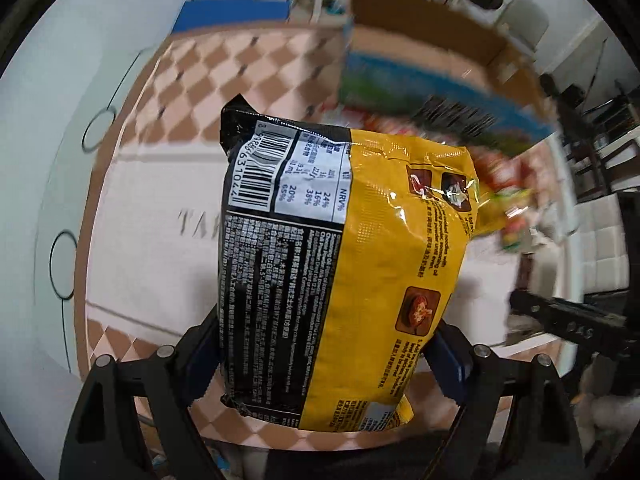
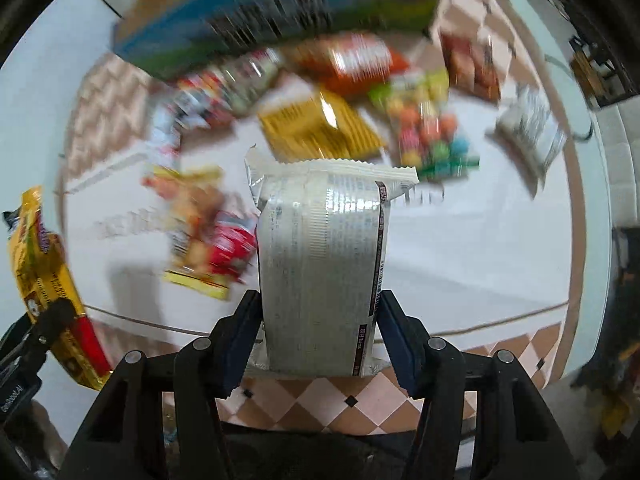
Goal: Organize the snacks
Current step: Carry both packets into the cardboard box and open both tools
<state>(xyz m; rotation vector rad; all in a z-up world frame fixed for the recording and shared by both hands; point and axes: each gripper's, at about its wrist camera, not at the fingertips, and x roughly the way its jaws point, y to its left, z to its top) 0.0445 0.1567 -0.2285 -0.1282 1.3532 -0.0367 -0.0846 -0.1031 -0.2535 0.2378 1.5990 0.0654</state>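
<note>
You hold one yellow and black noodle packet (image 1: 344, 264) in your left gripper (image 1: 320, 356). Its fingers (image 1: 200, 356) are closed on the lower part of the packet, one on each side, and the packet stands upright above the bench (image 1: 152, 256), with its barcode and printed back toward the camera. In the right wrist view the same packet (image 2: 44, 280) shows at the far left edge, tilted, with the left gripper under it.

Your right gripper (image 2: 318, 332) holds one white and silver packet (image 2: 320, 268). The fingers (image 2: 240, 344) press on both its sides near the bottom, and its zigzag sealed edge points up and away from you. This packet is also lifted above the bench (image 2: 460, 264).

Beyond it, on the white cloth (image 2: 440, 240) that covers the bench, other snacks lie in a loose group, all blurred. I can count one yellow packet (image 2: 320, 128), one orange bag (image 2: 356, 64), one bag of coloured balls (image 2: 428, 128), one silver packet (image 2: 528, 132) at the right, and one red and yellow packet (image 2: 208, 232) near the white packet. More packets lie to the left, but I cannot tell how many.

Behind the snacks stands one open cardboard box (image 2: 280, 12) with a blue and green side. The left wrist view shows it (image 1: 432, 76) at the upper right, tilted in the picture.
</note>
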